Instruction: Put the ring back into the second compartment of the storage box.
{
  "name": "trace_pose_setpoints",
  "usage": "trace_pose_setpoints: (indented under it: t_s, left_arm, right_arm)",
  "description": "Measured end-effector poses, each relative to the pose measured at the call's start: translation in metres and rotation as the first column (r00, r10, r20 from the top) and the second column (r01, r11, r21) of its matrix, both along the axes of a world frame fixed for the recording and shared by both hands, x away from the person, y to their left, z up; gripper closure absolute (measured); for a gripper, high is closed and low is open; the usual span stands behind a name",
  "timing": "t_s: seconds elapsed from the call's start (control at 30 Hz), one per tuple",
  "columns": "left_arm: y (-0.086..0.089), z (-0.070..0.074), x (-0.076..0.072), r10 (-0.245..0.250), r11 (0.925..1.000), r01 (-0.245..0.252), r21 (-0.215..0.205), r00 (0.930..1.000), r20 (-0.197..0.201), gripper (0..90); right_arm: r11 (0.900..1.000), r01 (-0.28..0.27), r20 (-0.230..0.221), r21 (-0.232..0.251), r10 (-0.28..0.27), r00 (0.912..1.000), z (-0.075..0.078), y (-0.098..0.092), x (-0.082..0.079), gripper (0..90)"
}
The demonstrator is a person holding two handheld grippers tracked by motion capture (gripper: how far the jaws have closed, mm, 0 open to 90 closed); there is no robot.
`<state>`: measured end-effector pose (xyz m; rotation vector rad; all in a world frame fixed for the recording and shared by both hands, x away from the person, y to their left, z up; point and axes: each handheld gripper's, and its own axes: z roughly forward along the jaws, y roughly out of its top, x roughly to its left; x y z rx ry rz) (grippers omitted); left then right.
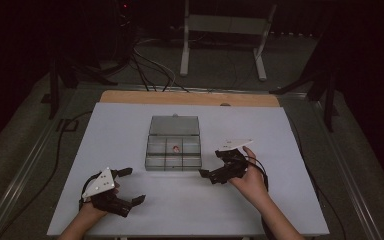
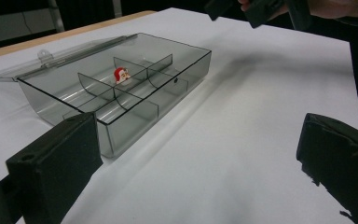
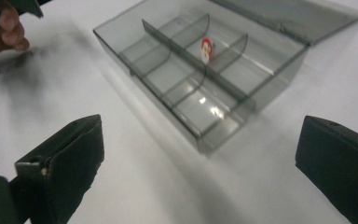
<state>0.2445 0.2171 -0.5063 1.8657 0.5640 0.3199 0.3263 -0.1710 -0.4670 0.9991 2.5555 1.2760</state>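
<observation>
Table [image 1: 130,130]: a white top was seen, with a wooden strip along its far edge.
Box [image 1: 173,151]: a clear grey plastic box was set near the table's centre, divided into small compartments, its lid [image 1: 174,125] laid open and flat toward 12 o'clock.
Figure [image 1: 175,148]: a small red-and-white Santa figure was seen in the middle compartment of the box's far row; in the left gripper view it [image 2: 121,74] was leaned against a divider.
Left gripper [image 1: 128,186]: it was held at 7 o'clock from the box, well apart from it, above the table; its jaws were spread wide with nothing between them.
Right gripper [image 1: 211,166]: it was held at 4 o'clock from the box, just beside the near right corner; its jaws were spread wide and nothing was pinched.
Hands: the left hand [image 1: 87,210] and right hand [image 1: 252,180] were each wrapped around a gripper.
</observation>
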Motion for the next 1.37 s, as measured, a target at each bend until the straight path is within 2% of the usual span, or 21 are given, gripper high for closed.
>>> trace_pose_setpoints:
  t_s: [0.3,0.5,0.8,0.93,1.03,1.17,1.37]
  left_arm:
    - [0.000,0.000,0.000,0.000,1.0000,0.000,0.000,1.0000,0.001,0.9]
    - [0.000,0.000,0.000,-0.001,1.0000,0.001,0.001,1.0000,0.000,0.9]
    - [0.000,0.000,0.000,0.000,1.0000,0.000,0.003,1.0000,-0.002,0.9]
    - [-0.001,0.000,0.000,0.000,1.0000,0.000,0.003,1.0000,0.000,0.9]
    - [0.000,0.000,0.000,0.001,1.0000,-0.001,0.003,1.0000,0.001,0.9]
    - [-0.001,0.000,0.000,0.000,1.0000,0.000,0.004,1.0000,0.000,0.9]
    - [-0.001,0.000,0.000,-0.002,1.0000,0.002,0.005,1.0000,0.001,0.9]
  right_arm:
    - [1.000,0.024,-0.016,0.002,-0.024,0.9996,-0.014,-0.026,-0.016,0.9]
    - [0.999,0.039,-0.009,-0.016,-0.039,0.9992,-0.022,-0.046,-0.024,0.9]
    - [0.996,0.090,0.002,-0.012,-0.090,0.9959,-0.030,-0.077,-0.036,0.9]
    - [0.995,0.093,-0.002,-0.018,-0.093,0.9956,-0.034,-0.085,-0.041,0.9]
    - [0.995,0.095,0.013,-0.032,-0.095,0.9954,-0.036,-0.091,-0.045,0.9]
    - [0.994,0.109,0.012,-0.016,-0.109,0.9939,-0.040,-0.100,-0.049,0.9]
    - [0.994,0.109,0.024,-0.027,-0.108,0.9939,-0.041,-0.100,-0.049,0.9]
